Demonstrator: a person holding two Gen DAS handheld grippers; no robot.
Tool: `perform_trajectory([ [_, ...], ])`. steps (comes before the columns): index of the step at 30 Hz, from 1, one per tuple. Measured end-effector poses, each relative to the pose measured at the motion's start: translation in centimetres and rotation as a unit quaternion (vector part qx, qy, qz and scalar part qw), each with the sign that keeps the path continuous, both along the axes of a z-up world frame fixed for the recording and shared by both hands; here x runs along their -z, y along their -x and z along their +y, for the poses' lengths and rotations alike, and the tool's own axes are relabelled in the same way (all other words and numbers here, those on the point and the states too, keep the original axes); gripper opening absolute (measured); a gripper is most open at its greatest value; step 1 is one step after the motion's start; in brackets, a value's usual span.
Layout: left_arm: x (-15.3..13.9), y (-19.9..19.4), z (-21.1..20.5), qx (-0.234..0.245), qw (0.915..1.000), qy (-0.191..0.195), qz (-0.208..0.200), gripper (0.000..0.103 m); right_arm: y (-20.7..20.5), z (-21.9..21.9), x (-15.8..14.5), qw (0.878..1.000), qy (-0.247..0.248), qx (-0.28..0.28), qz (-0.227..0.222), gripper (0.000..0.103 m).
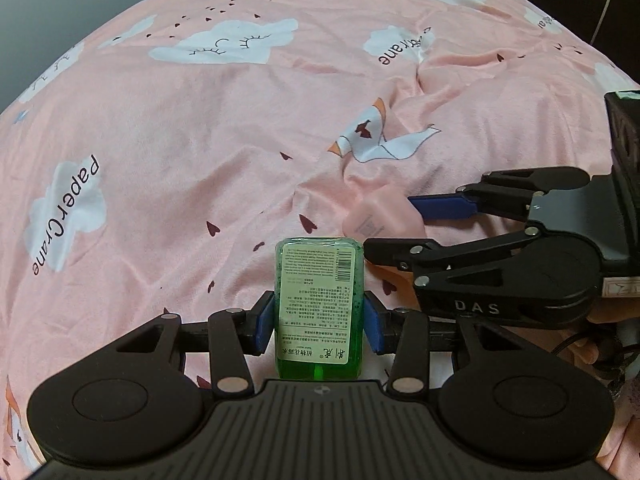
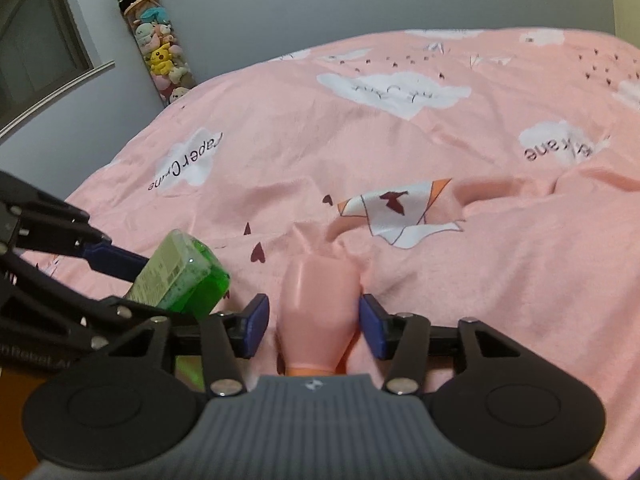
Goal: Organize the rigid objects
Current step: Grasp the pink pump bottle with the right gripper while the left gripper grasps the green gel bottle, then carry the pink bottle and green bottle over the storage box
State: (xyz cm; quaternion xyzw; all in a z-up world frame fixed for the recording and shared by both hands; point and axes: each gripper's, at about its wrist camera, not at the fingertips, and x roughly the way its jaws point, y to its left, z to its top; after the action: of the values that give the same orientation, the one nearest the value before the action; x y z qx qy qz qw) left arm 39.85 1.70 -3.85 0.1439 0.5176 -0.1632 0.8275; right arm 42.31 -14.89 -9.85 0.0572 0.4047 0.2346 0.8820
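Fingers of the left gripper (image 1: 319, 322) clamp the green bottle (image 1: 319, 312) above the pink bedspread (image 1: 180, 152); right gripper (image 2: 316, 330) flanks the pink bottle (image 2: 318, 312), left pad apart, so I judge I should close squarely before lifting.

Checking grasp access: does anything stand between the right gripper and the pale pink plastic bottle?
Nothing visible does. The pale pink plastic bottle sits between the right gripper's blue pads; the green liquid bottle in the left gripper is off to one side.
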Motion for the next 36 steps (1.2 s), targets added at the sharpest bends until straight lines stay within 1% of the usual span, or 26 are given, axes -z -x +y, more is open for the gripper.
perform_trajectory([
  [3, 0.1, -0.2, 0.3, -0.002, 1.0, 0.003, -0.001, 0.051, -0.7, 0.3, 0.6, 1.0, -0.007, 0.003, 0.012, 0.049],
  [4, 0.2, -0.2, 0.3, -0.003, 1.0, 0.005, -0.002, 0.051, -0.7, 0.4, 0.8, 1.0, -0.005, 0.003, 0.013, 0.046],
  [7, 0.4, -0.2, 0.5, -0.004, 0.9999, 0.012, -0.002, 0.051, -0.3, 0.6, 0.8, 1.0, 0.004, -0.001, 0.003, 0.045],
  [10, 0.1, 0.0, 0.8, -0.007, 0.9997, 0.022, -0.01, 0.051, 0.6, 0.9, 0.0, 1.0, 0.012, -0.008, -0.011, 0.045],
  [14, -1.3, 0.9, 1.3, -0.01, 0.9984, 0.047, -0.03, 0.051, 2.0, 0.9, -1.3, 0.999, 0.021, -0.007, -0.032, 0.044],
  [18, -4.1, 2.6, 1.8, -0.01, 0.996, 0.071, -0.052, 0.051, 3.8, 1.0, -3.8, 0.998, 0.028, -0.005, -0.062, 0.044],
  [22, -7.6, 5.5, 2.6, -0.016, 0.9928, 0.088, -0.08, 0.051, 5.8, 1.2, -7.2, 0.996, 0.02, -0.011, -0.084, 0.044],
  [25, -10.2, 8.3, 3.8, -0.029, 0.9908, 0.091, -0.096, 0.051, 7.5, 1.8, -9.9, 0.995, 0.008, -0.021, -0.101, 0.044],
  [29, -12.8, 11.7, 6.1, -0.059, 0.989, 0.083, -0.108, 0.051, 10.0, 3.1, -13.4, 0.993, -0.024, -0.047, -0.11, 0.044],
  [33, -13.8, 15.1, 8.9, -0.104, 0.9856, 0.086, -0.102, 0.051, 12.4, 5.2, -15.9, 0.989, -0.051, -0.088, -0.107, 0.044],
  [36, -13.3, 17.0, 11.1, -0.15, 0.9796, 0.1, -0.089, 0.051, 13.8, 7.3, -16.5, 0.987, -0.06, -0.123, -0.086, 0.044],
])
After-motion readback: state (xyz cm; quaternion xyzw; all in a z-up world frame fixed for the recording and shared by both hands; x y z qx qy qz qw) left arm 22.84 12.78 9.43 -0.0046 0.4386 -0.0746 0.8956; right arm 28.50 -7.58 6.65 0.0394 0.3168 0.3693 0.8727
